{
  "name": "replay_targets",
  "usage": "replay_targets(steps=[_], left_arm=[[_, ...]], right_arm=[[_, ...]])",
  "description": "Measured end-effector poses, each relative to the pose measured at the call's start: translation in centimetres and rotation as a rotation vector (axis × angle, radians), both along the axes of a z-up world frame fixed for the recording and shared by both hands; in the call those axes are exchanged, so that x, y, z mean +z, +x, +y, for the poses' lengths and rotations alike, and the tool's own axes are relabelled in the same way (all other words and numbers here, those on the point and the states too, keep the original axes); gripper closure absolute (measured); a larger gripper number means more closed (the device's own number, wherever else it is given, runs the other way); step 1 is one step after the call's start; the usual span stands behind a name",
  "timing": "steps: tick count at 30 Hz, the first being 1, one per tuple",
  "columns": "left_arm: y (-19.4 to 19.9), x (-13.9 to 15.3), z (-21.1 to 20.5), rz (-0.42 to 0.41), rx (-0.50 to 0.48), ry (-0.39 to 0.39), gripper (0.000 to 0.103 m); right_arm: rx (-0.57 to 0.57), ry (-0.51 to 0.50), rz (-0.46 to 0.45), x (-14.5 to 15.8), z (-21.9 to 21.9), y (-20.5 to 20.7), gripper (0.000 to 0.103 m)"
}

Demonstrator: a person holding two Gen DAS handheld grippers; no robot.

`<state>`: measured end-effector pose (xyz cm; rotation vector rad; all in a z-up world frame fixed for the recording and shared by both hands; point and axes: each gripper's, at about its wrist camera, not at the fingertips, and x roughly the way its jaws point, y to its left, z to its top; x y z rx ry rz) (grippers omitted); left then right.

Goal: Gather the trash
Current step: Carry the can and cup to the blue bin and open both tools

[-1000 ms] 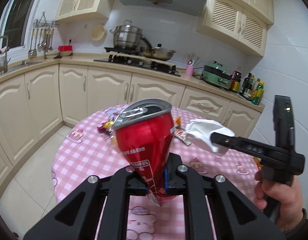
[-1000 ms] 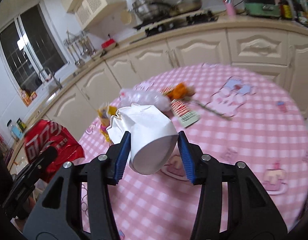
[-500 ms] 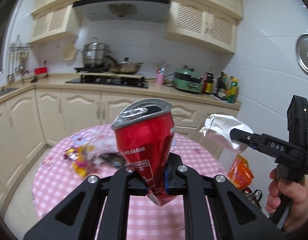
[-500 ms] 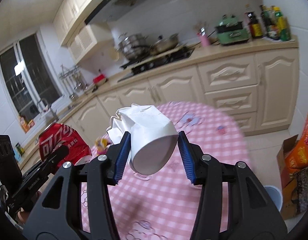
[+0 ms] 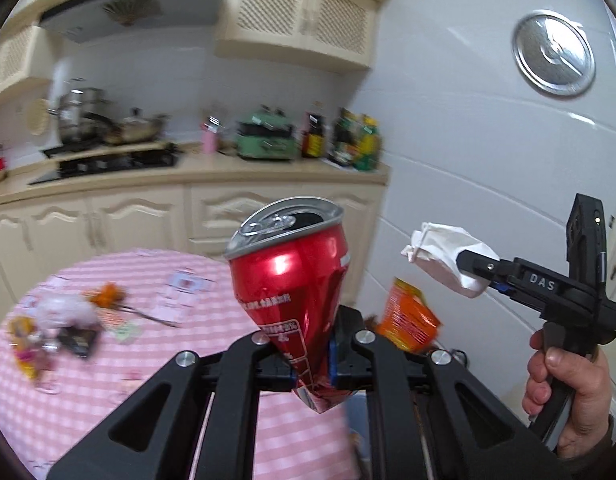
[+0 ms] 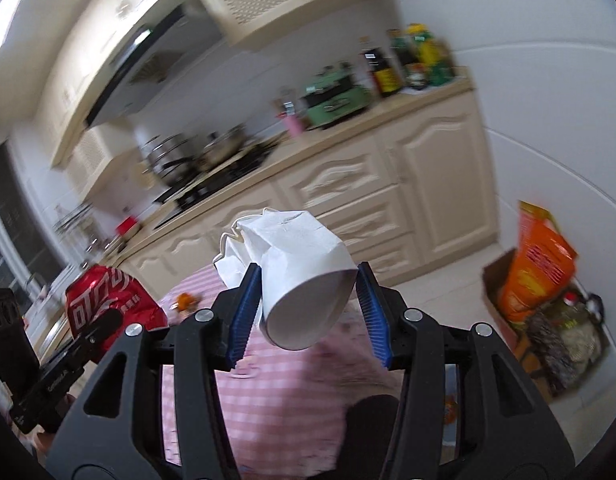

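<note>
Scattered along the left edge of the pink-checked counter (image 5: pixel 156 364): wrappers (image 5: pixel 74 338) and a clear crumpled bag (image 5: pixel 64 310), an orange scrap just beside. Above the counter's right edge, left hand-held gripper (image 5: pixel 311 360) pinching the crushed base of a dented red can (image 5: pixel 292 280), opened top upward. Further right, off the counter, right hand-held gripper (image 6: pixel 306 314) clamping a squashed white paper cup (image 6: pixel 304 276) between blue pads. On the floor at far right, an orange bag (image 6: pixel 535 268) upright in a cardboard box (image 6: pixel 503 320).
</note>
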<state>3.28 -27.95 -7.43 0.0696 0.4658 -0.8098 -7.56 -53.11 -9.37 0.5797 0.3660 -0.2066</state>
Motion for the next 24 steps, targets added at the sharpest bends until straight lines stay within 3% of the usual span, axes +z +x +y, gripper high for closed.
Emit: replay_targets(steps=[11,24], left_arm=[[-1.3,-7.3,-12.7,0.124,-0.212,0.152,0.093],[1.3,-19.4,-20.5,0.332,-0.261,0.358,0.093]], right_arm=[[-0.173,0.128,0.152,-8.2,-7.6,-2.4,0.055],[-0.231,0.339,0.327,-19.9,-11.7,-0.4,0.054]])
